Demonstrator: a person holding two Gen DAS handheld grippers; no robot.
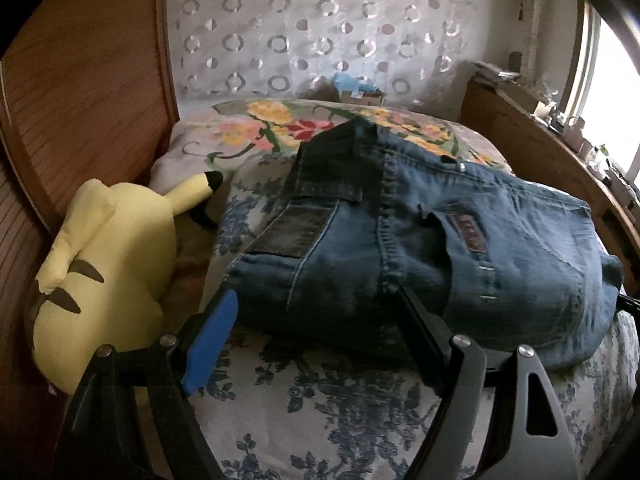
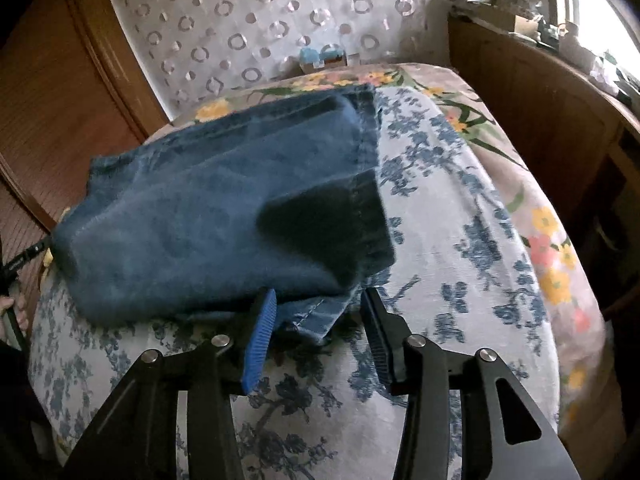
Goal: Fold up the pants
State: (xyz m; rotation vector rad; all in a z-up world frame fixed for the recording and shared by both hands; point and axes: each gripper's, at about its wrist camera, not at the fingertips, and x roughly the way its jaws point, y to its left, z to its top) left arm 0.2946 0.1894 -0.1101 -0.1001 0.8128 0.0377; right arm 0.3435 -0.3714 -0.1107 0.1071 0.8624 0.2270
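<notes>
Blue jeans (image 1: 400, 220) lie folded in a thick stack on the flowered bedspread (image 1: 320, 420), with a back pocket and waistband on top. My left gripper (image 1: 316, 312) is open wide at the stack's near edge, its fingers straddling the denim without pressing it. In the right wrist view the same jeans (image 2: 220, 208) show plain leg fabric and a hem. My right gripper (image 2: 320, 312) is open at their near right corner. A loose denim corner (image 2: 316, 320) lies between its pads, not pinched.
A yellow plush toy (image 1: 104, 272) lies left of the jeans against a wooden panel (image 1: 80, 80). A wooden side board (image 2: 540, 100) with clutter runs along the bed's right under a window. A small box (image 1: 360, 94) sits at the far end by the patterned wall.
</notes>
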